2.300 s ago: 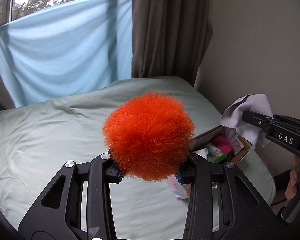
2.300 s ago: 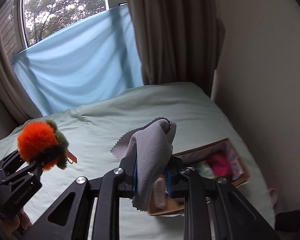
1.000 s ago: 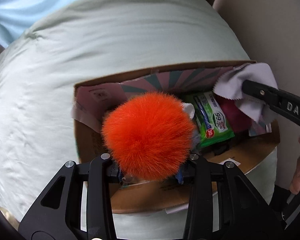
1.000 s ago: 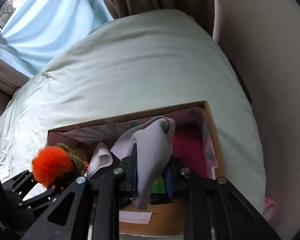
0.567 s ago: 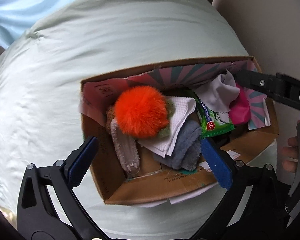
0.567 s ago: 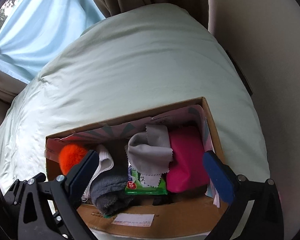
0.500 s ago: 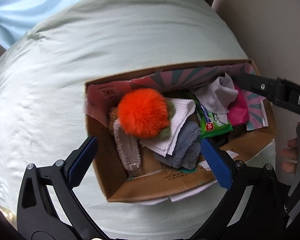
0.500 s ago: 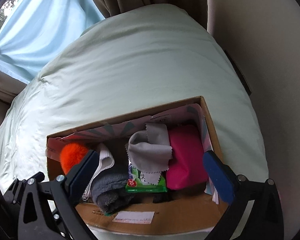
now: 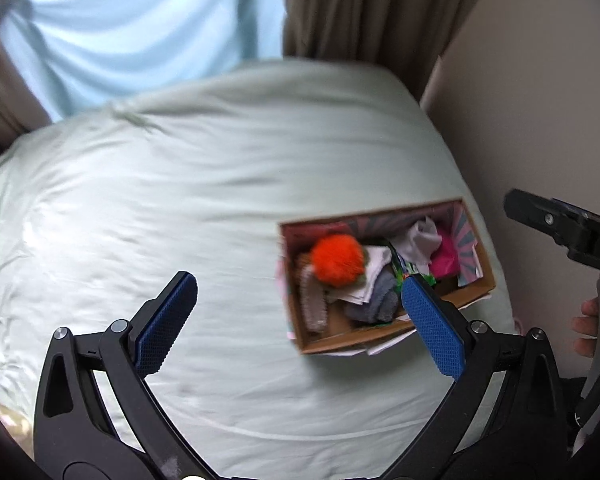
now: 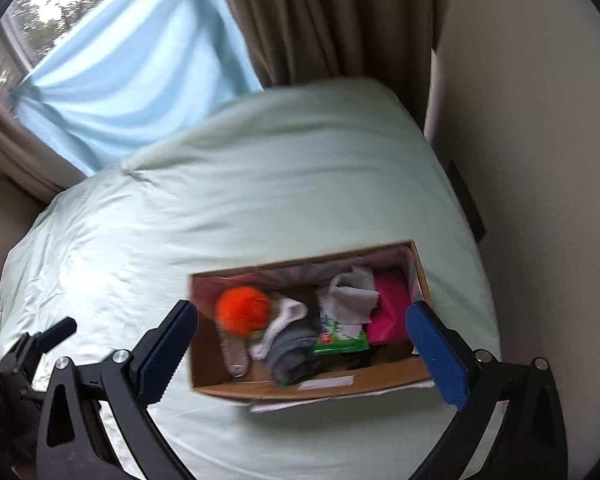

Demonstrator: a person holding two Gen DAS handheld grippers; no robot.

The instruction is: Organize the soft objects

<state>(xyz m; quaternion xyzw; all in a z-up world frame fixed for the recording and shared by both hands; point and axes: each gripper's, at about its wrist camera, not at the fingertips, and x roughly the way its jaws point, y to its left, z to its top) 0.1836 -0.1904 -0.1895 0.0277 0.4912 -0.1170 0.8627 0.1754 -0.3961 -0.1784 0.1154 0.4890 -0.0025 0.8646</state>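
Note:
A brown cardboard box (image 9: 352, 342) (image 10: 340, 390) sits on the pale green bed near its right edge. Inside lie a fluffy orange pompom (image 9: 337, 259) (image 10: 242, 309), a light grey cloth (image 9: 418, 240) (image 10: 350, 294), a white cloth (image 10: 286, 318), a dark grey sock (image 10: 292, 346), a green packet (image 10: 338, 338) and a pink item (image 9: 444, 258) (image 10: 390, 312). My left gripper (image 9: 298, 322) hangs open and empty above the bed, to the left of the box. My right gripper (image 10: 302, 346) is open and empty high over the box.
The bed (image 9: 160, 208) (image 10: 260, 168) spreads to the left and far side. A light blue sheet (image 10: 120, 76) covers the window, with brown curtains (image 10: 320, 16) beside it. A beige wall (image 10: 540, 160) runs close along the bed's right edge. A person's fingers (image 9: 586, 326) hold the right gripper's handle.
Both grippers opened: the pompom and the grey cloth dropped into the box. Both grippers then rose away, so the box looks smaller and farther below.

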